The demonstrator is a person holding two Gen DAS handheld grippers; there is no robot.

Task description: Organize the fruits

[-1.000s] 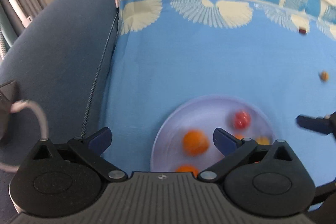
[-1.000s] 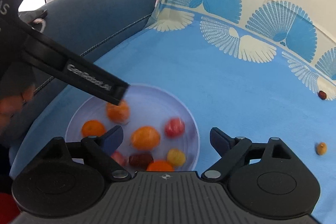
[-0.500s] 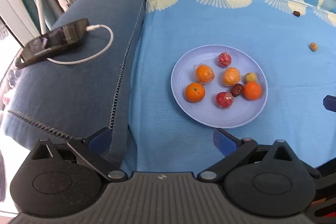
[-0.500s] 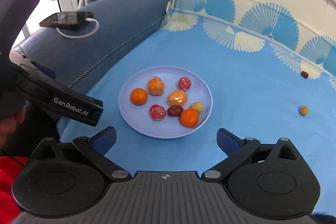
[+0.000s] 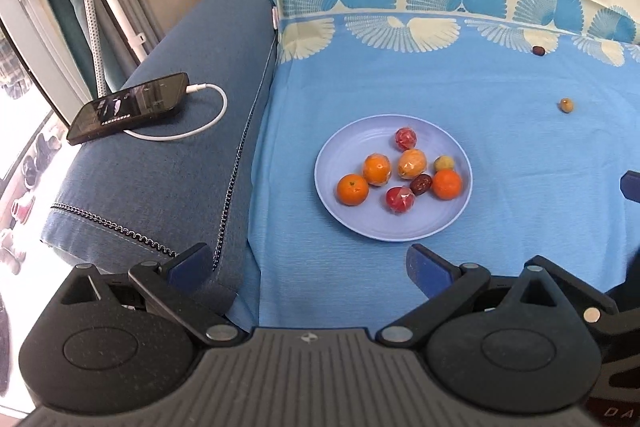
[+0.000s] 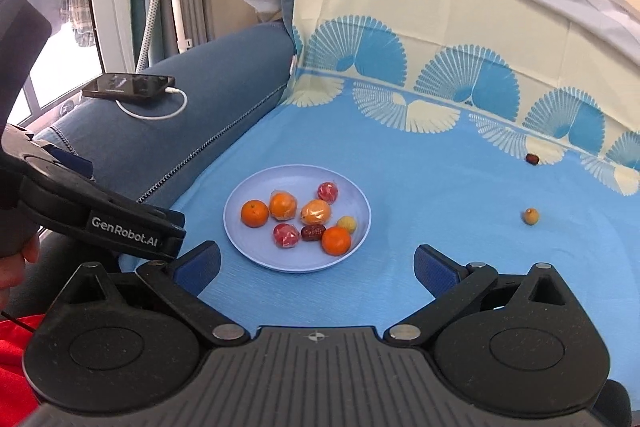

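A pale lilac plate [image 5: 348, 223] [image 6: 256, 255] lies on the blue cloth and holds several small fruits: oranges [image 5: 352, 189] [image 6: 336, 240], wrapped red ones [image 5: 400, 199] [image 6: 286, 235], a dark date [image 5: 421, 184] and a yellowish one [image 6: 347, 224]. Two fruits lie loose on the cloth to the right: a small tan one [image 5: 566, 104] [image 6: 530, 216] and a dark date [image 5: 538, 50] [image 6: 532, 158]. My left gripper [image 5: 308, 265] is open and empty, held back above the plate's near edge. My right gripper [image 6: 316, 263] is open and empty too, also short of the plate.
A blue sofa arm [image 5: 160, 167] borders the cloth on the left, with a phone [image 5: 128, 107] [image 6: 128, 85] and its white cable on it. The patterned cloth rises up the backrest [image 6: 440, 27] behind. A hand and red clothing show at the lower left of the right wrist view.
Both grippers have drawn back and up from the plate, which now looks smaller and fully in view. The right gripper's fingers have spread wider. The fruits on the plate lie still.
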